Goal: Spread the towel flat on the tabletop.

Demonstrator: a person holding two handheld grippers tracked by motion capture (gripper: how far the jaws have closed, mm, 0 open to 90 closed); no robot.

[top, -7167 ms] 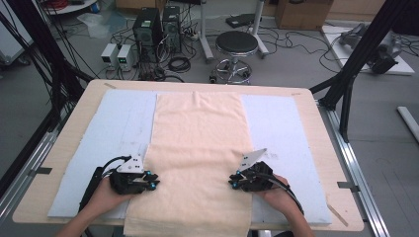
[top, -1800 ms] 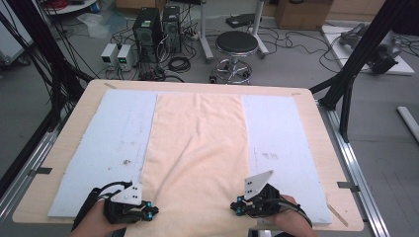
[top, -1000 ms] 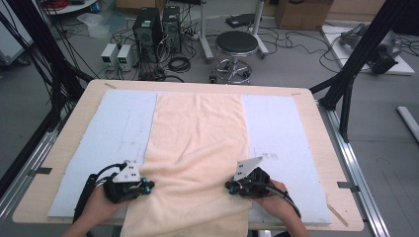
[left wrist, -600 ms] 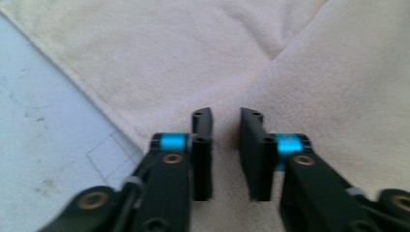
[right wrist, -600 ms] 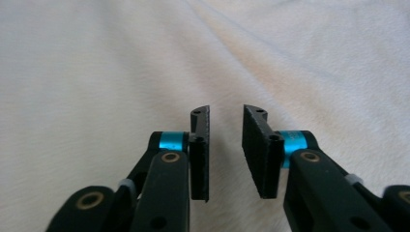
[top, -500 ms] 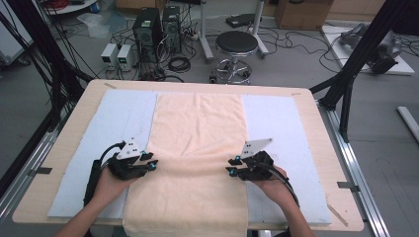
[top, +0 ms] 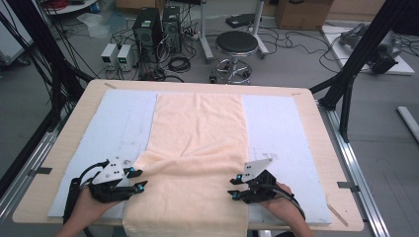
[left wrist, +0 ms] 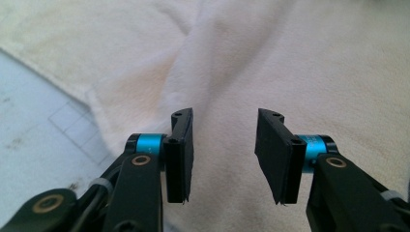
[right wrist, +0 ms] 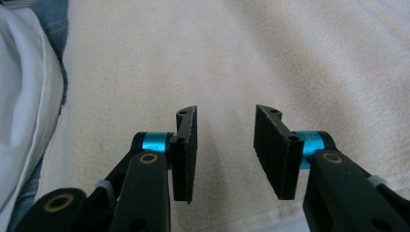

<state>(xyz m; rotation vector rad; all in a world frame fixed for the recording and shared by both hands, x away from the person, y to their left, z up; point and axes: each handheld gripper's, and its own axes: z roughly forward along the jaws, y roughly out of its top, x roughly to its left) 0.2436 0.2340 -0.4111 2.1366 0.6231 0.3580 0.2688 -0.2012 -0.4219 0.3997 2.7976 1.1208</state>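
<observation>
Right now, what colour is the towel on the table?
Pale peach-cream, plain, no pattern; the towel shows best in the high view.

No words, labels, brand names or numbers can be read anywhere. The two small boxes [top: 117, 54] on the floor beyond the bench show lit displays, too small to make out. The mat [top: 126, 111] carries faint printed outlines, but no legible characters.

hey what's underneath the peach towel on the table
The peach towel lies on a pale blue mat that shows on both sides, over the wooden table. Its near part is folded back onto itself. Whatever lies beneath the towel's middle is covered.
</observation>
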